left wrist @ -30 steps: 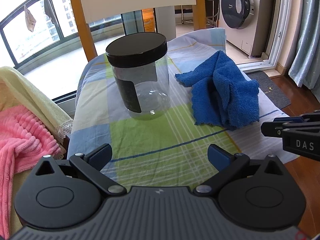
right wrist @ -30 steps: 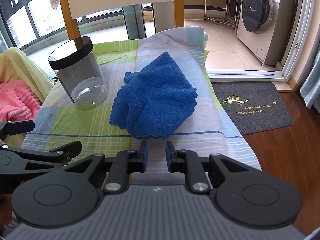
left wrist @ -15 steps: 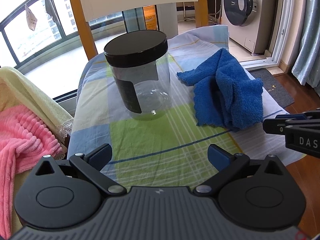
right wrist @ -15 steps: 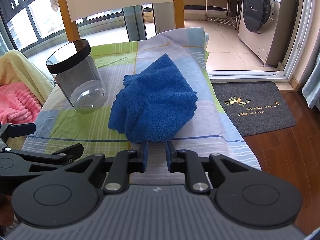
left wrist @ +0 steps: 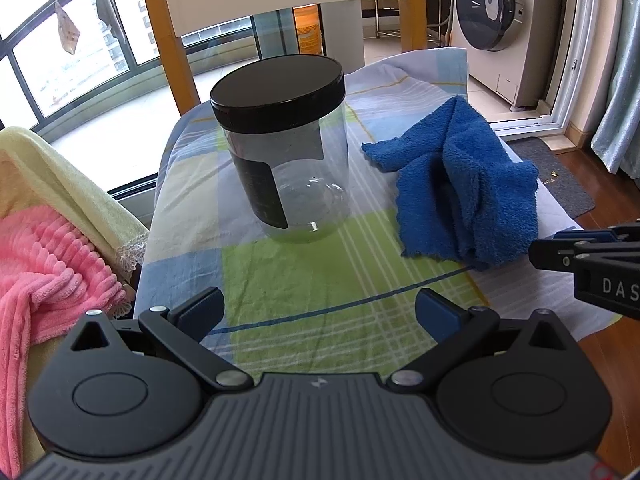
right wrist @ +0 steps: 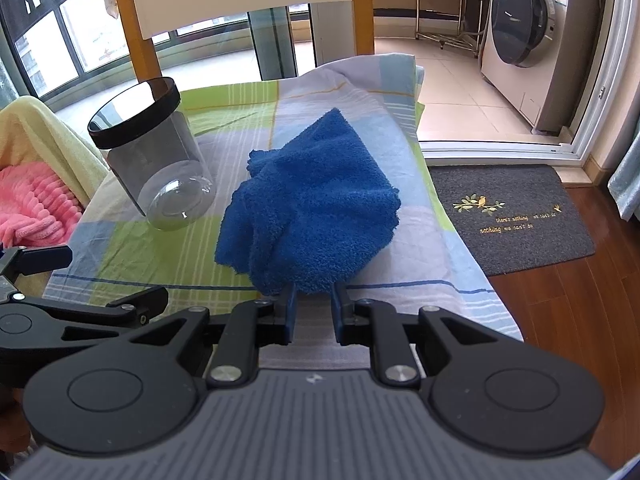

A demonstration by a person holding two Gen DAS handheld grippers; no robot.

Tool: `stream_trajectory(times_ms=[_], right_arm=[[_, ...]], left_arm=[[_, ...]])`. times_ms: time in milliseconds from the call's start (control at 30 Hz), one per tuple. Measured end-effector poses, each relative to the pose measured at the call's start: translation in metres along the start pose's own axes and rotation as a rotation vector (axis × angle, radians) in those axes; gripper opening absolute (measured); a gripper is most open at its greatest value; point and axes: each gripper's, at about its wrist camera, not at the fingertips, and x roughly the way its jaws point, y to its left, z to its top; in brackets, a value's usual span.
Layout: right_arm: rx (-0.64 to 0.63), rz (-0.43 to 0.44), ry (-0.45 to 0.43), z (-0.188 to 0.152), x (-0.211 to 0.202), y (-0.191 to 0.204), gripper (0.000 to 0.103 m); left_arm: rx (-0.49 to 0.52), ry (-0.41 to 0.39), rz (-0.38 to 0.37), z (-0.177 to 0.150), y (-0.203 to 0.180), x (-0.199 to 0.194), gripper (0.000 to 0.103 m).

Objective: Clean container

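The task looks barely begun: the container stands upright with its black lid on, at 11 o'clock on the cloth-covered surface, untouched. The blue towel lies beside it, at its 3 o'clock. The left gripper hangs wide open and empty. The right gripper has its jaws narrowly parted, straddling the towel's near edge, not visibly clamped.

White letters "DAS" on the right gripper; doormat script too small.
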Motion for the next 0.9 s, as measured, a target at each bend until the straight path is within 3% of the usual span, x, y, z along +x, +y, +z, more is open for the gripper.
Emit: stream_trajectory(times_ms=[900], right_arm=[[-0.014, 0.022, 0.000, 0.0042, 0.0065, 0.0089, 0.016]], left_arm=[[-0.018, 0.013, 0.000, 0.0030, 0.0065, 0.0105, 0.102]])
